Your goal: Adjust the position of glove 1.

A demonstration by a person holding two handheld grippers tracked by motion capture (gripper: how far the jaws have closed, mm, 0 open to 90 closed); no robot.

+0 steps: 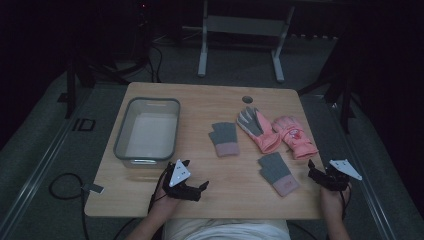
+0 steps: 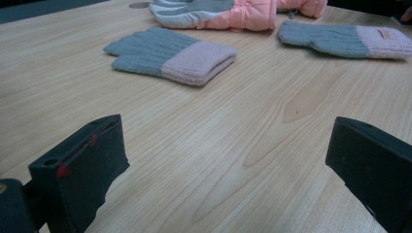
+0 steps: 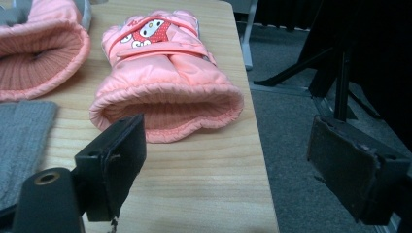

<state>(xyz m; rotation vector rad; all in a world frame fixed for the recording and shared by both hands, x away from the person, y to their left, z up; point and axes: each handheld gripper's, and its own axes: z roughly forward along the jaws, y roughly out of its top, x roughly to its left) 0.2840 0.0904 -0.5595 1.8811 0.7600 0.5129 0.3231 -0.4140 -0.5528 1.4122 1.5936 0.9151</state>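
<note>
- Bench point(image 1: 150, 200): a light wood top carrying four gloves on its right half and a clear plastic bin point(image 1: 123, 131) on its left half; the bin looks empty.
- Left tongs point(image 1: 197, 189): I hold them low over the near edge of the bench, just in front of the bin's near wall, jaws wide apart with nothing between them. The left gripper view looks across bare wood toward the grey knit glove with a pink cuff point(image 2: 167, 57).
- Right tongs point(image 1: 314, 173): I hold them at the right edge of the bench, jaws spread and clamped on nothing. The right gripper view looks straight into the open cuff of the pink padded glove with a cartoon print point(image 3: 165, 82), which lies near but apart from the jaws.
- Other gloves: a second pink padded glove point(image 1: 257, 129), grey palm up, lies just beside the printed one, the two apparently touching; a second grey knit glove point(image 1: 277, 172) lies nearest the right tongs on their left.
- Progress, as I judge it: the work appears to be moving the gloves into the bin. None is in yet, none is gripped; all four pickups are left, and the printed pink glove seems the likeliest first grasp.
</note>
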